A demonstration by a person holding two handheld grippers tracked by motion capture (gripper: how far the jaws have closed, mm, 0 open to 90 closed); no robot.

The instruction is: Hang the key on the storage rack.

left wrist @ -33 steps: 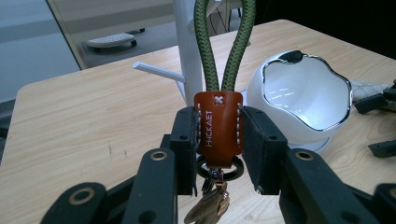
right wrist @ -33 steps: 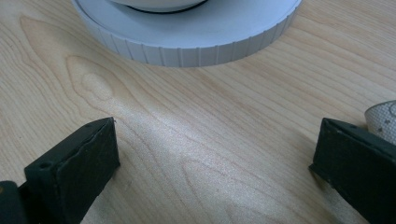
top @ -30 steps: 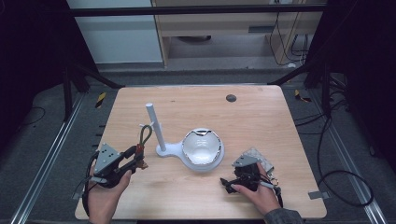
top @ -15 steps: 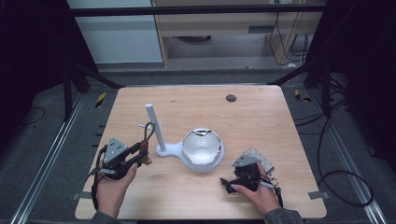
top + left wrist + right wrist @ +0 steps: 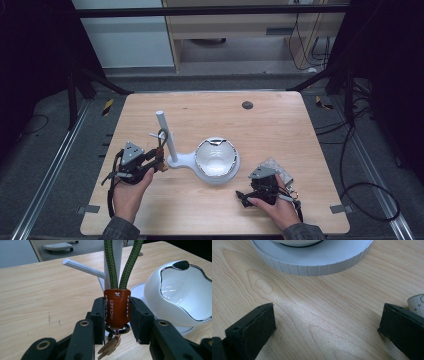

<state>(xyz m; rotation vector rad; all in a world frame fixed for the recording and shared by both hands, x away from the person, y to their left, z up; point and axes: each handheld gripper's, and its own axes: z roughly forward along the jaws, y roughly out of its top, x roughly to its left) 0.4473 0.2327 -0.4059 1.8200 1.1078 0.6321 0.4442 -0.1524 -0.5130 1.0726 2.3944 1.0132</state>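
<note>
Since a second ago the left gripper (image 5: pixel 159 162) has carried the keychain (image 5: pixel 117 308) from the table edge up close to the white stand (image 5: pixel 167 141), which suggests its loop is about to go over the stand's side peg (image 5: pixel 83 267). Its jaws clamp the orange leather tab; two green cords rise in front of the stand. The right gripper (image 5: pixel 325 326) rests wide open, empty, near the stand's bowl (image 5: pixel 216 159).

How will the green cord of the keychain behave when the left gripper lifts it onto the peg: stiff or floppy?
Probably fairly stiff near the grip: the green cord rises upright in two strands from the leather tab clamped in the left gripper. The loop should likely flex over the peg. The metal pieces below hang loose and may swing.
</note>
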